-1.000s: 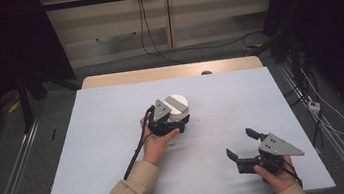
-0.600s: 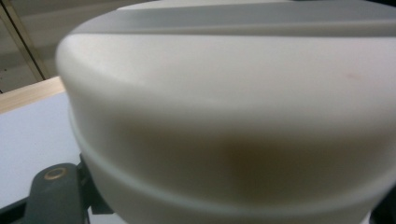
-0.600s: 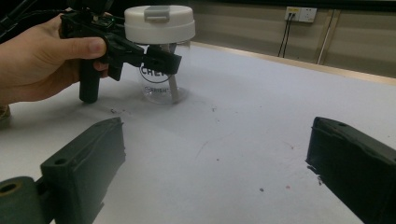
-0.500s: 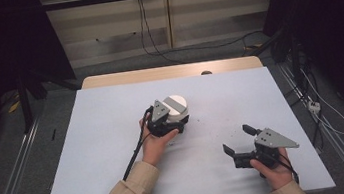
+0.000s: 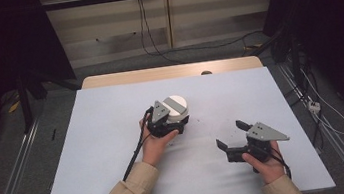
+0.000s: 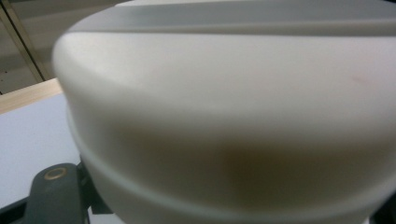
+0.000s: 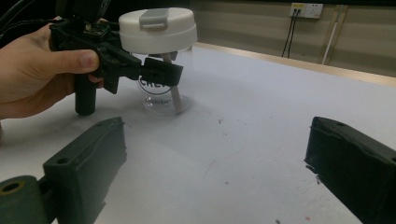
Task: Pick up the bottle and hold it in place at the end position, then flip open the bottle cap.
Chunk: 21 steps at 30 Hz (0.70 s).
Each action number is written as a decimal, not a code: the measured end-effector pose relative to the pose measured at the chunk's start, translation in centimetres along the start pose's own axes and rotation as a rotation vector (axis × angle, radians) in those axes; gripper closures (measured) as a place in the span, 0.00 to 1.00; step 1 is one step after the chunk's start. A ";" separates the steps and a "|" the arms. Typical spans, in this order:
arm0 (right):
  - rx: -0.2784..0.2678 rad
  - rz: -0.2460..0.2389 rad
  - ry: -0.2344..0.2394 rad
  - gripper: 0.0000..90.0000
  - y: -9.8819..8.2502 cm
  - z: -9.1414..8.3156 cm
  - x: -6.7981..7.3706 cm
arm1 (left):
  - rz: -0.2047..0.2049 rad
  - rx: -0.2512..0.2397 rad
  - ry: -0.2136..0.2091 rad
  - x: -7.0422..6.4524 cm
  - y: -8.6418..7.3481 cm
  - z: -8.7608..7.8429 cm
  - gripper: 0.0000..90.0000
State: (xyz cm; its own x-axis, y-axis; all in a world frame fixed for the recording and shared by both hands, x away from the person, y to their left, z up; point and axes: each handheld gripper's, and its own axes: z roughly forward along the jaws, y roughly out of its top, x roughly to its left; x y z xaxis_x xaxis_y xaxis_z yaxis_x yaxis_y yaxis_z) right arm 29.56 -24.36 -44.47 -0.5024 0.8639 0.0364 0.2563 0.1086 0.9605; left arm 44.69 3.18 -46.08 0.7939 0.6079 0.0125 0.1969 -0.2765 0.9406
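Left gripper [image 5: 176, 121] at frame centre in the high view clamps a clear jar [image 7: 163, 88] just under its white lid [image 7: 157, 28]; the jar stands on the table [image 5: 91, 153]. Right gripper [image 5: 233, 137], lower right, hangs open, empty. Smooth plastic looks light, stiff, slippery; gripping below the lid rim seems safest.

Clear jar [image 7: 161, 88] with white lid [image 5: 176, 105], grey tab on top, upright mid-table, printed label facing forward
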 end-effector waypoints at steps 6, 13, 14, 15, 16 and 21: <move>0.013 0.003 0.008 0.06 0.2 0.7 0.1 | -0.001 0.000 0.000 0.0 0.0 0.0 0.21; 0.016 0.008 0.010 0.06 0.6 1.4 0.1 | 0.000 0.001 0.000 0.0 0.0 0.0 0.21; 0.016 0.008 0.011 0.06 0.6 1.5 0.1 | 0.000 0.001 0.000 0.0 0.0 0.0 0.21; 0.016 0.010 0.008 0.06 0.7 1.5 0.1 | -0.001 0.002 -0.002 0.0 0.0 0.0 0.21; 0.018 0.007 0.009 0.06 0.7 1.6 0.1 | -0.001 0.002 -0.002 0.0 0.0 0.0 0.21; 0.028 0.008 0.014 0.06 0.9 2.0 0.1 | -0.001 0.004 -0.002 0.0 0.0 0.0 0.21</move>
State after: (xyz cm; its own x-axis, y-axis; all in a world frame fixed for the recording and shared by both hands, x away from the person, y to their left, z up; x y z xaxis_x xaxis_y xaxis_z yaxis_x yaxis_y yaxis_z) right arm 31.40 -23.13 -44.20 -0.5112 0.8581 0.0482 0.2832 0.1152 0.9521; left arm 44.72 3.22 -46.09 0.7948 0.6068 0.0105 0.2001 -0.2783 0.9394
